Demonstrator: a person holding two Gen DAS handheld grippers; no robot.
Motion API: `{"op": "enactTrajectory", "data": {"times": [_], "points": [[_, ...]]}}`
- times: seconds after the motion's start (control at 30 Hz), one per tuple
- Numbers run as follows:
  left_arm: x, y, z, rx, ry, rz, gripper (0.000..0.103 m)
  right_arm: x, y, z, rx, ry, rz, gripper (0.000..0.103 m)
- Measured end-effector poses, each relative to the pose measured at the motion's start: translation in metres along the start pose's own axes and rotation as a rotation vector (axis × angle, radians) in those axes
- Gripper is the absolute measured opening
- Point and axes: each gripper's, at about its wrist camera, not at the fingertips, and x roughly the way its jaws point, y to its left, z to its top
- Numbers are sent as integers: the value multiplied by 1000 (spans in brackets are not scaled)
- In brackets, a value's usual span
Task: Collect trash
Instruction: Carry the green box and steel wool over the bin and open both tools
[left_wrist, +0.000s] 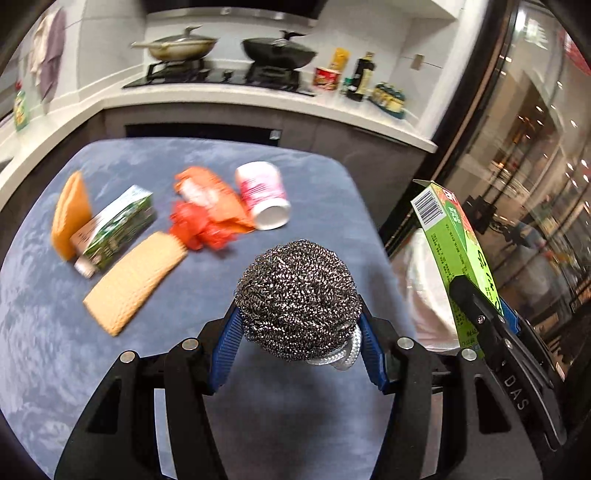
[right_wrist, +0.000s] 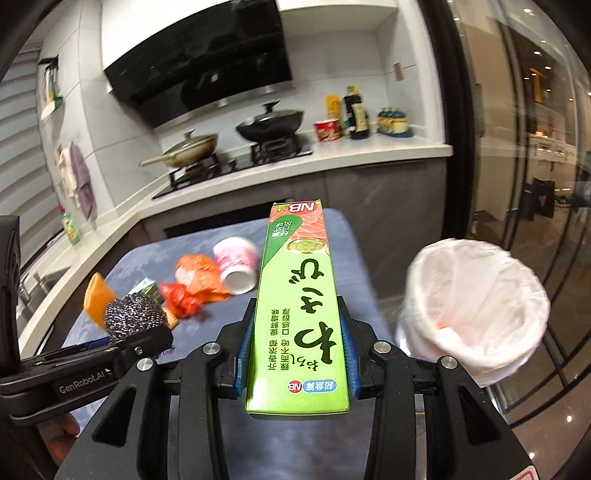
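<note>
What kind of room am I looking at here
Most likely a home kitchen. A gas hob on the white counter carries two lidded pans, a black range hood hangs above it, and sauce bottles stand beside it.

Kitchen had white tiled walls (right_wrist: 122, 122) and a white L-shaped counter (right_wrist: 369, 155) over grey cabinets (right_wrist: 388, 199). Black range hood (right_wrist: 207, 70) hung above a gas hob (right_wrist: 236, 166) carrying two lidded pans. Bottles (right_wrist: 356, 114) sat at the counter's right end. Glass doors (right_wrist: 535, 147) (reflecting ceiling spots) ran along the right; the floor (right_wrist: 546, 417) was glossy.
</note>
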Motion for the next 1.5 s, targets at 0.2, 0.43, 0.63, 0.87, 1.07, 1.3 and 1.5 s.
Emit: {"op": "enactTrajectory", "data": {"times": [0.2, 0.43, 0.63, 0.87, 1.07, 1.3, 1.5], "points": [[4, -48, 10, 59, -15, -51, 55, -19, -47, 7, 53, -40, -71, 38], [15, -95, 17, 109, -17, -96, 55, -34, -100, 14, 115, -73, -154, 38], [31, -132, 20, 155, -5, -121, 55, -34, -138, 12, 156, -70, -212, 38], [62, -175, 21, 232, 39, -162, 55, -25, -175, 4, 206, -38, -253, 38], [87, -210, 20, 302, 56, -167, 55, -12, -198, 0, 233, -9, -274, 38], [117, -234, 23, 342, 92, -167, 55, 9, -216, 0, 242, 22, -285, 38], [139, -250, 25, 369, 115, -159, 56, 27, -225, 1, 249, 42, -290, 38]]}}
